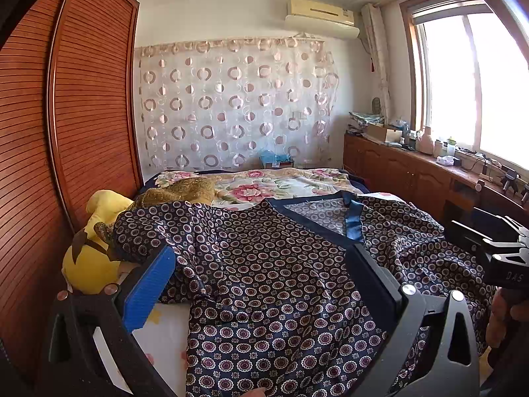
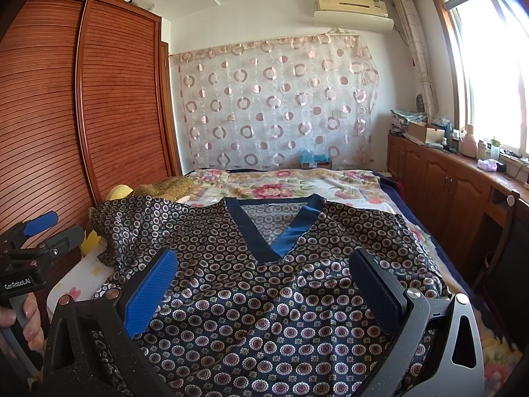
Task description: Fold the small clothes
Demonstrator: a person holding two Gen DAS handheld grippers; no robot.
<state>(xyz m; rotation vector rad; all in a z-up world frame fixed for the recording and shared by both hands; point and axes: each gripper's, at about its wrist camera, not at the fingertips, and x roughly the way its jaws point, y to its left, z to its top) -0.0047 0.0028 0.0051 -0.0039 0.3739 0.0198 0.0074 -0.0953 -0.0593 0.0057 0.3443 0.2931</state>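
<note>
Across the lower half of both views, a dark patterned top (image 2: pixel 264 284) lies spread on the bed (image 2: pixel 297 185). The left gripper (image 1: pixel 264 278) and right gripper (image 2: pixel 264 281) hover over it with jaws spread wide, holding nothing. A yellow plush toy (image 1: pixel 89 264) sits at centre left.

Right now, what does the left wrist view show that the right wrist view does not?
Only the left wrist view shows the yellow plush toy almost whole and the right gripper at its edge. Only the right wrist view shows the left gripper, open, with the hand on its handle. Both show the patterned V-neck top spread flat on the floral bedspread, and open blue-padded fingers over it.
</note>
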